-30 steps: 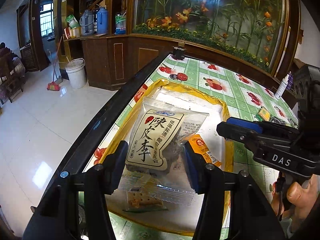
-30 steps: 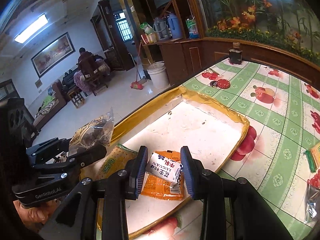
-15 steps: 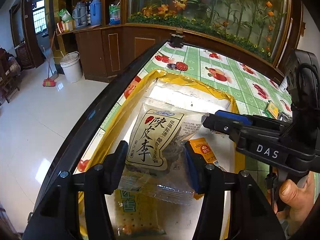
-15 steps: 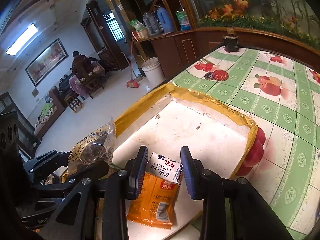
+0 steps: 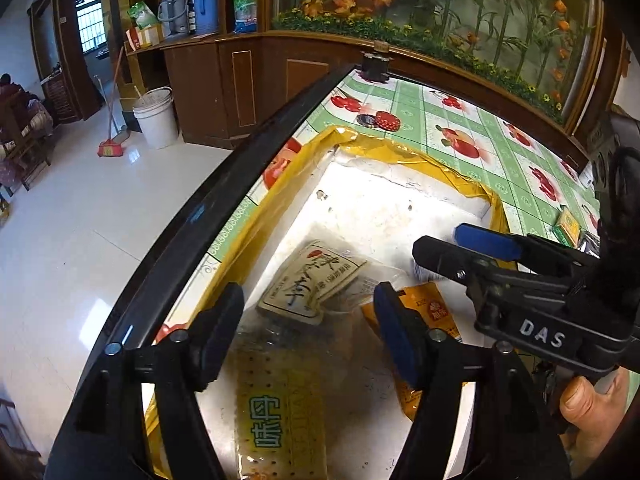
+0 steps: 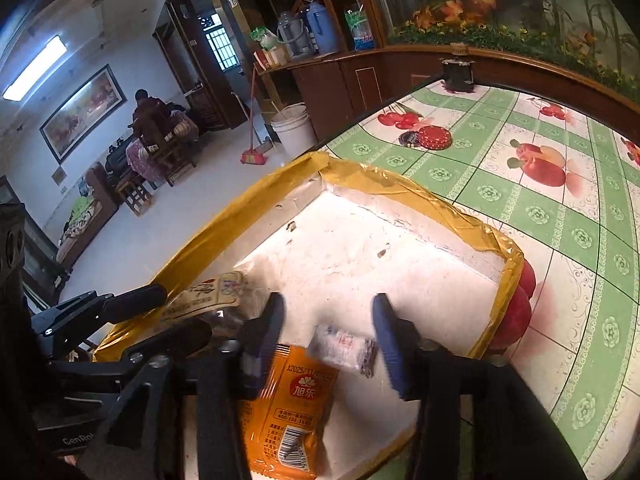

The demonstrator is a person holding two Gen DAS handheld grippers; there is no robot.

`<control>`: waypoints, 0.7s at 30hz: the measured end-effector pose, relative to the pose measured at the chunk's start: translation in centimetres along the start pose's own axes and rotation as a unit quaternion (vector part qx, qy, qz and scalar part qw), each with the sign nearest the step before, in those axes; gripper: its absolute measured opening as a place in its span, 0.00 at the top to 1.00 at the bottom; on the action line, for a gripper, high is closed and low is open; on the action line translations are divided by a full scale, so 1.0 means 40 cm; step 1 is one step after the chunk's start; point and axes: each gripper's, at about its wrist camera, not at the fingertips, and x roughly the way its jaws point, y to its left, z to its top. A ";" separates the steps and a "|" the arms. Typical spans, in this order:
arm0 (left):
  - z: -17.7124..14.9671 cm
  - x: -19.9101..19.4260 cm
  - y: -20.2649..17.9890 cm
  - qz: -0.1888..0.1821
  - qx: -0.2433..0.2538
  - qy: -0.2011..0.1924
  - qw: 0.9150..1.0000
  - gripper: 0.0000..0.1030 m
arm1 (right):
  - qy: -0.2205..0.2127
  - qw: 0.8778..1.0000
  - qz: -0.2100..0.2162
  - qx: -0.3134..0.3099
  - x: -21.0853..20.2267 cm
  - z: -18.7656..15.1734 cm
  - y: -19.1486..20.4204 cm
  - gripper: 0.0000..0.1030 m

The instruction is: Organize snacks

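Note:
A white foam box with a yellow taped rim (image 5: 400,152) (image 6: 380,178) lies on the table. My left gripper (image 5: 306,320) hangs over its near end with the jaws opening. Below them, free of the pads, a plum snack bag (image 5: 312,284) (image 6: 212,296) lies partly on a cracker pack (image 5: 280,412). My right gripper (image 6: 328,316) (image 5: 438,242) is opening too. A small white packet (image 6: 344,350) rests loose beneath it, against an orange snack pack (image 6: 296,400) (image 5: 432,312). The left gripper (image 6: 184,312) shows at the lower left of the right wrist view.
A green fruit-print tablecloth (image 6: 560,220) covers the table, with a red round tin (image 6: 434,138), a black pot (image 6: 458,74) at the far edge and a small green packet (image 5: 568,224). The table's dark edge (image 5: 224,200) drops to a tiled floor with a bucket (image 5: 156,118) and a broom.
Both grippers sank toward the box and opened. The plum bag dropped from the left jaws onto the crackers; the white packet fell from the right jaws beside the orange pack.

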 end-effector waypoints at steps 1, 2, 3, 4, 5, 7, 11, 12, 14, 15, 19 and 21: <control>0.000 -0.006 0.004 -0.002 -0.003 -0.003 1.000 0.31 | -0.004 1.000 -0.001 -0.002 -0.007 0.000 0.004 0.37; 0.000 -0.009 0.005 -0.001 -0.005 -0.004 1.000 0.30 | -0.005 1.000 -0.002 -0.003 -0.011 0.002 0.007 0.37; 0.001 -0.012 0.006 0.001 -0.005 -0.006 1.000 0.30 | -0.008 1.000 -0.003 -0.003 -0.018 0.003 0.008 0.37; 0.001 -0.017 0.006 0.001 -0.005 -0.008 1.000 0.30 | -0.011 1.000 -0.005 -0.004 -0.025 0.004 0.008 0.37; -0.001 -0.026 0.007 0.002 -0.006 -0.013 1.000 0.30 | -0.013 1.000 -0.006 -0.004 -0.035 0.005 0.008 0.37; -0.002 -0.038 0.002 0.004 -0.002 -0.018 1.000 0.30 | -0.024 1.000 -0.007 -0.003 -0.063 0.006 0.008 0.37; -0.003 -0.059 -0.024 0.005 0.008 -0.026 1.000 0.30 | -0.046 0.999 -0.009 0.001 -0.136 -0.005 0.000 0.37; -0.004 -0.064 -0.033 0.003 0.010 -0.028 1.000 0.30 | -0.050 0.999 -0.011 0.002 -0.156 -0.012 -0.005 0.37; -0.005 -0.070 -0.053 0.000 0.015 -0.031 0.999 0.30 | -0.055 0.998 -0.017 0.005 -0.183 -0.023 -0.014 0.37; -0.006 -0.074 -0.063 -0.002 0.018 -0.031 0.999 0.29 | -0.057 0.998 -0.021 0.009 -0.197 -0.029 -0.023 0.37; -0.008 -0.088 -0.109 -0.015 0.031 -0.034 0.999 0.28 | -0.064 0.997 -0.031 0.027 -0.244 -0.060 -0.062 0.37; -0.010 -0.100 -0.138 -0.021 0.043 -0.042 0.998 0.28 | -0.067 0.996 -0.039 0.034 -0.271 -0.081 -0.083 0.37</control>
